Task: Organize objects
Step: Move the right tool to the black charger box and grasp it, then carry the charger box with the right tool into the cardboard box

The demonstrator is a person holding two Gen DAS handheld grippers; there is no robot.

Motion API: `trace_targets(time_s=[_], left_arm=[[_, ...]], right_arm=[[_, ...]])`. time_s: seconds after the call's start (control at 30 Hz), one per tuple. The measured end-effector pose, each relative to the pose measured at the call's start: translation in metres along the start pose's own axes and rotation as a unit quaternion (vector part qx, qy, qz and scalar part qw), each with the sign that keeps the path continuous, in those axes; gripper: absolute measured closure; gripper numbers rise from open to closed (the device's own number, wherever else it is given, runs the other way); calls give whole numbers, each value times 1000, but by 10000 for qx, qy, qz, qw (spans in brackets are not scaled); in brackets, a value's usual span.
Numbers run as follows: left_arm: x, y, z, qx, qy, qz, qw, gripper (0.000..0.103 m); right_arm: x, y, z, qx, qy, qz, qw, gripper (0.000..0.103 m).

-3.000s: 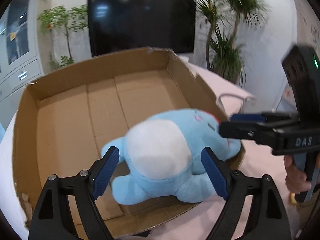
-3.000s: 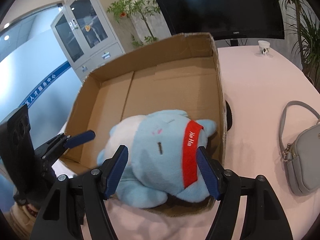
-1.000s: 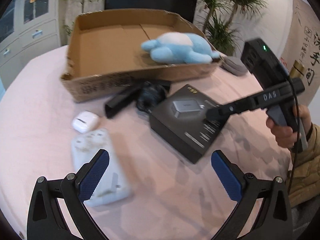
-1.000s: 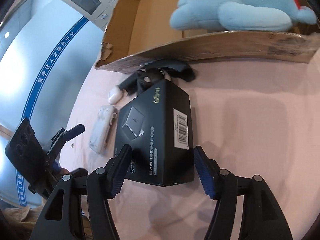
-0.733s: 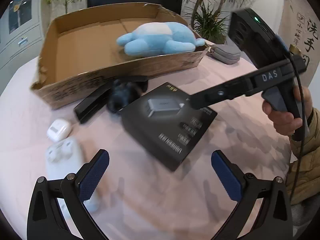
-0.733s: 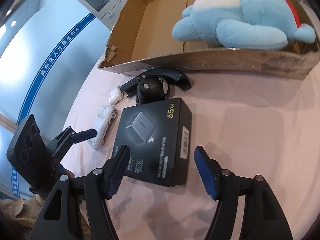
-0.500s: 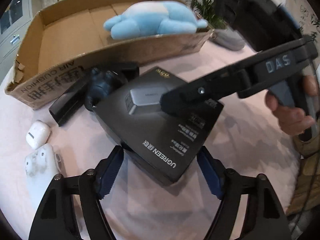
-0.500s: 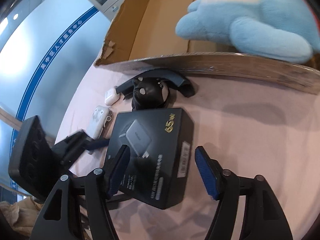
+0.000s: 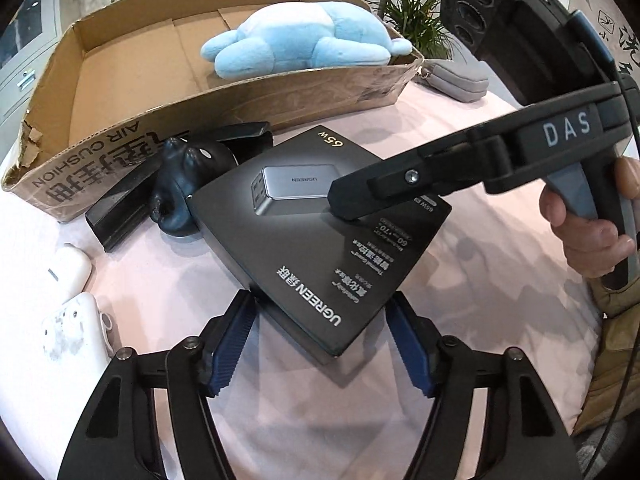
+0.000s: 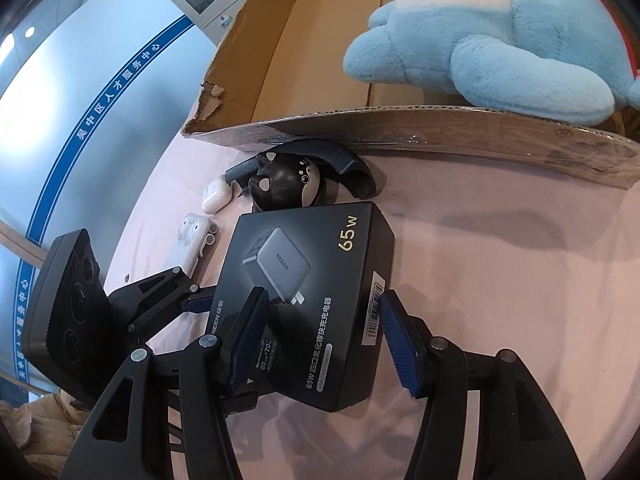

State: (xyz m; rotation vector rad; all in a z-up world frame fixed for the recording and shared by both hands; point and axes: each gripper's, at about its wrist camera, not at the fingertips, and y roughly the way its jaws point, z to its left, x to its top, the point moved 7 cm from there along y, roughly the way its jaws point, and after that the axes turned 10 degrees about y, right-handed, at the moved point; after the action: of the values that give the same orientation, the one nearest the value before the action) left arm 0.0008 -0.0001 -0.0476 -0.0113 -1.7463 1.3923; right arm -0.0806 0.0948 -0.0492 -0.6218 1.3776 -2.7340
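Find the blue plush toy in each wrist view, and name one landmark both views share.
Left wrist view: the blue plush toy lies top centre, inside the cardboard box.
Right wrist view: the plush fills the top right corner, in the same box.
Shared landmark: the black charger box on the table below it.

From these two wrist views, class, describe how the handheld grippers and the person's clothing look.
Both grippers are black plastic with ribbed blue pads and silver screws. The right gripper bears white "DAS" lettering, a grey trigger, a black cable and a green light. The sleeve is tan and padded.
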Motion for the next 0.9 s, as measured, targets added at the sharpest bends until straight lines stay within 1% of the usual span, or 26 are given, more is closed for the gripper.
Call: trace_targets(time_s=[0.3,0.47,0.6,0.7,0.77,0.9], left_arm=[[-5,-7,-5,88,57,19,9999,42],[4,-8,-6,110,86,6,9999,44],[3,-12,-8,154,133,-28,9998,44],[6,-16,-8,183,140,-74,9997,44],[13,-14,-10,206,146,-114,9996,44],[18,-22,-10,262,153,-210,9993,44]], right_arm=[[-5,-6,-1,-82,25,-49,10000,49],[-6,-8,-1,-143,7,-86,9999,49],[-7,-12,1,-172,-19,-124,9998,49],[-8,-16,4,-190,-58,-167,9997,49],[-8,-20,7,-202,-99,-204,9995,49],[-8,-28,15,-202,-161,-282,9993,49]])
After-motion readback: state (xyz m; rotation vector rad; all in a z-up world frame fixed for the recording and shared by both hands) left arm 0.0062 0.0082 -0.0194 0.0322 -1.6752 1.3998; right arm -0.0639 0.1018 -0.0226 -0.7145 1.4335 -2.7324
